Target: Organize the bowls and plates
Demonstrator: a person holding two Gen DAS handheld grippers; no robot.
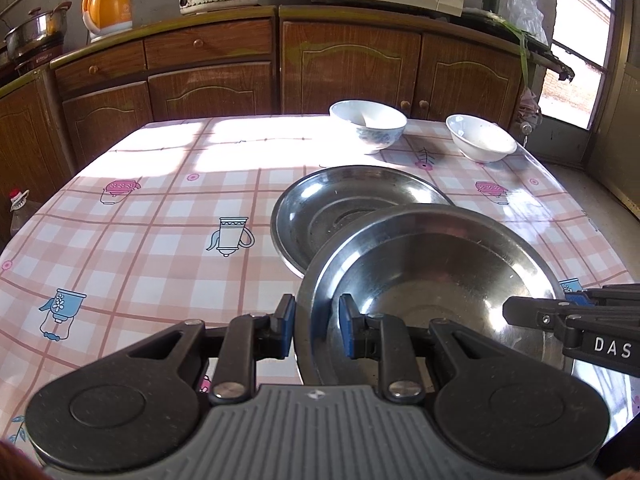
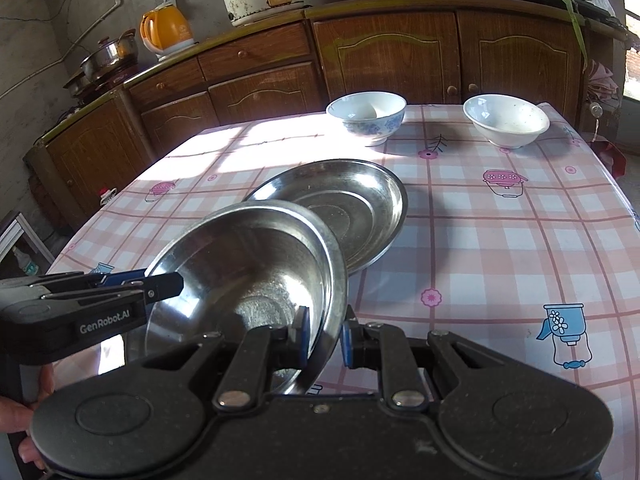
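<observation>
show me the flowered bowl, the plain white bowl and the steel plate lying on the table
flowered bowl (image 2: pixel 370 122), right wrist view, outer wall.
plain white bowl (image 2: pixel 506 120), right wrist view, inside.
steel plate (image 2: pixel 352 204), right wrist view, inner floor.

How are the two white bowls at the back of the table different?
The left bowl has blue flowers painted round its outside; the right bowl is plain white. The left bowl looks deeper with steeper sides; the right bowl looks shallower and wider. The left bowl sits partly in sunlight; the right bowl is in shade. Both stand upright and apart on the checked tablecloth.
</observation>
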